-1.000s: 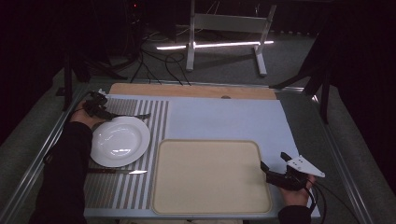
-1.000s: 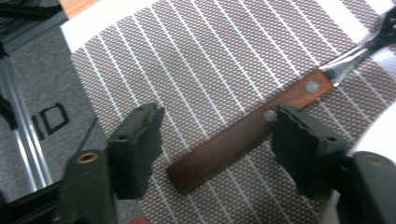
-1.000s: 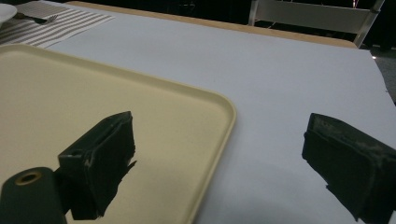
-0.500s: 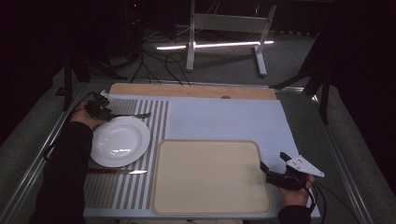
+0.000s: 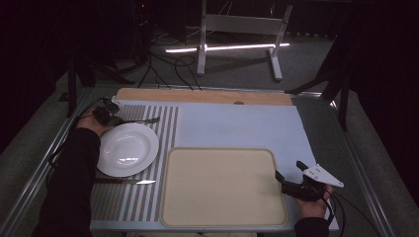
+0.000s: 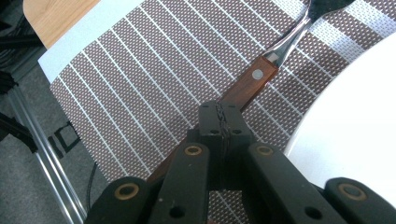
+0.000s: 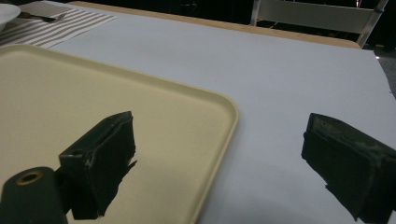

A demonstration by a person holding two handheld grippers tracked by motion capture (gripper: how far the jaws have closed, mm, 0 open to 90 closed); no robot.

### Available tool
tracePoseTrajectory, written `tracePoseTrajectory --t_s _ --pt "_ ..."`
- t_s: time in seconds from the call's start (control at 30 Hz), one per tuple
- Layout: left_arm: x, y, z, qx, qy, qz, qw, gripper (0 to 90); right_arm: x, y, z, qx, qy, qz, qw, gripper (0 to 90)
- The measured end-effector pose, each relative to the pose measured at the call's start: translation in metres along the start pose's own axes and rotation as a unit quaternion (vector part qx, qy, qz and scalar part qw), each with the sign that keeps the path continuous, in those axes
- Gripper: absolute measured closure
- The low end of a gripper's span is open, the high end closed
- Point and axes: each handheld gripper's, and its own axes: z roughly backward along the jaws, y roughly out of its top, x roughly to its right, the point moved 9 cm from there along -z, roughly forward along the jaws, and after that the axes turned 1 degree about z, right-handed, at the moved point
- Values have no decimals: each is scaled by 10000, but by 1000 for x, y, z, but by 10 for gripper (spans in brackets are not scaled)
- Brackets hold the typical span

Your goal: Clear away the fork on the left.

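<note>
My left gripper (image 6: 223, 122) is clamped on the wooden handle of the fork (image 6: 261, 77), its jaws having just been closing onto it; the fork lies on the striped placemat (image 6: 154, 70), just beside the far rim of the white plate (image 5: 127, 148). In my judgement the lift should go straight up and level, since the hold sits near the handle's end and the tines may droop or swing. The plate rim lies close alongside and is the main thing to clear. A knife (image 5: 129, 181) lies on the placemat on the near side of the plate, apart from the work. My right gripper (image 7: 224, 163) hangs released, jaws wide, over the corner of the beige tray (image 7: 140, 107) on the tabletop (image 5: 237, 123).
</note>
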Motion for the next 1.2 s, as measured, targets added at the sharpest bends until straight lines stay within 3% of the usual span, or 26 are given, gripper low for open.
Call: tracePoseTrajectory --t_s 0.1,0.17,0.4,0.5,0.67,0.83,0.97,1.2 --pt "1 0 -1 36 -43 -31 10000 859 0 0 0 -8 0 -6 10000 94" --pt "-1 0 -3 19 68 -29 10000 718 0 0 0 -14 6 2 10000 94" --pt "-7 -1 -3 0 -35 336 9994 584 1 -1 0 -19 -7 -5 10000 94" --pt "-10 -4 -2 -44 -39 349 9994 536 1 -1 -1 -34 -10 -24 10000 94" --pt "-13 -13 -2 -268 -52 206 9994 546 0 -3 -3 -101 6 -47 9999 94" --pt "-13 -11 -4 -239 -103 -30 9997 557 0 -5 -3 -151 1 -33 9999 94" --pt "-9 -4 -8 -129 -315 88 9994 574 0 -6 -5 -203 -5 -36 9998 95" --pt "-7 -4 -9 -268 -521 210 9981 619 1 -8 -6 -229 12 -47 9997 95"
